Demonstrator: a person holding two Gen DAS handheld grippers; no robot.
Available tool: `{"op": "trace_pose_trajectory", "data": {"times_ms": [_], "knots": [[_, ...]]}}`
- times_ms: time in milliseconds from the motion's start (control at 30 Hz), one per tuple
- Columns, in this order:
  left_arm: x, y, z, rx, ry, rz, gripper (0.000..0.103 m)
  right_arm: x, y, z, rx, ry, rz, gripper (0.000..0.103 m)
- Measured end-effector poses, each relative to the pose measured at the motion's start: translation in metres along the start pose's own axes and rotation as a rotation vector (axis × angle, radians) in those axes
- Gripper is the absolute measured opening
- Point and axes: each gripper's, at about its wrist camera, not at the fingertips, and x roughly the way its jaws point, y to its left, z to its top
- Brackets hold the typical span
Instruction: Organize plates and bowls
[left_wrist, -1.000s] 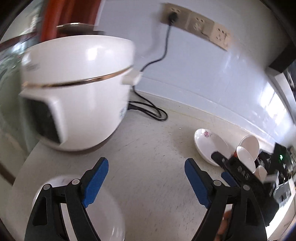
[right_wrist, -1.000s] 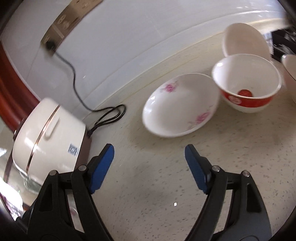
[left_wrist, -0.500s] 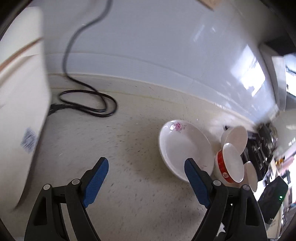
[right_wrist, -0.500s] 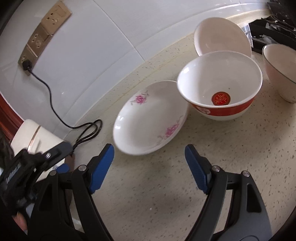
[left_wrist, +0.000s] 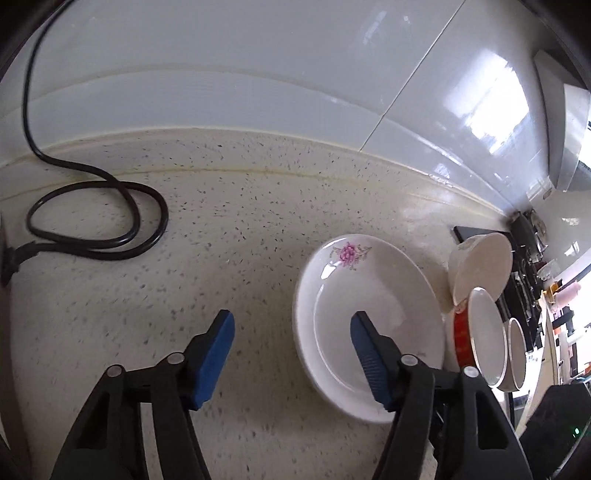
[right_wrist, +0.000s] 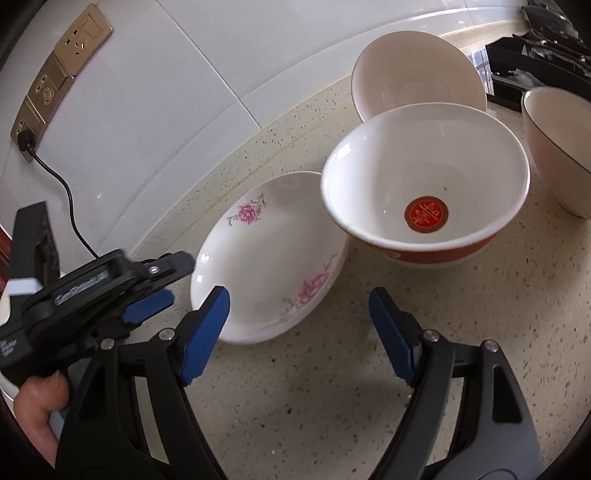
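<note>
While both tools hover over the counter, nothing is gripped.
Left gripper (left_wrist: 291, 325): jaws spread wide and empty, one blue pad over the near rim of the floral plate (left_wrist: 369, 317).
Right gripper (right_wrist: 297, 301): jaws released, empty, facing plate and red-banded bowl (right_wrist: 424, 184).
Dishes: plate flat on counter (right_wrist: 332, 387); red-banded bowl touching or overlapping its far edge; plain bowl (right_wrist: 413, 70) behind; grey-rimmed bowl (right_wrist: 561, 147) apart.
Risk, slip: the glazed, shallow rim may escape the pads.
Risk, knock: lifting the plate may jostle the adjoining bowl.
Risk, clash: grippers crowd one plate.
</note>
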Motion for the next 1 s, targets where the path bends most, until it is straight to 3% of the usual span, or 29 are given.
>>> {"op": "trace_pose_trajectory", "data": {"times_ms": [233, 433, 467, 533, 700, 867, 1000], "knots": [[0.022, 0.002, 0.01, 0.007, 0.032, -0.019, 0.051, 0.012, 0.005, 0.004, -0.023, -0.002, -0.002, 0.078], [0.029, -0.001, 0.017, 0.038, 0.052, -0.027, 0.032, 0.017, 0.005, 0.006, -0.035, 0.008, 0.007, 0.063], [0.03, -0.002, 0.016, 0.046, 0.057, -0.023, 0.021, 0.017, 0.005, 0.007, -0.036, 0.012, 0.01, 0.061], [0.034, -0.004, 0.015, 0.051, 0.071, -0.045, 0.014, 0.017, 0.005, 0.007, -0.036, 0.012, 0.007, 0.059], [0.027, 0.002, 0.007, 0.021, 0.071, -0.033, 0.012, 0.018, 0.007, 0.006, -0.056, 0.02, 0.0, 0.053], [0.009, 0.024, -0.007, -0.059, 0.055, -0.009, 0.011, 0.024, 0.011, 0.006, -0.094, 0.058, 0.019, 0.033], [-0.006, 0.04, -0.023, -0.15, 0.03, 0.006, 0.01, 0.025, 0.019, 0.003, -0.137, 0.078, 0.046, 0.027]]}}
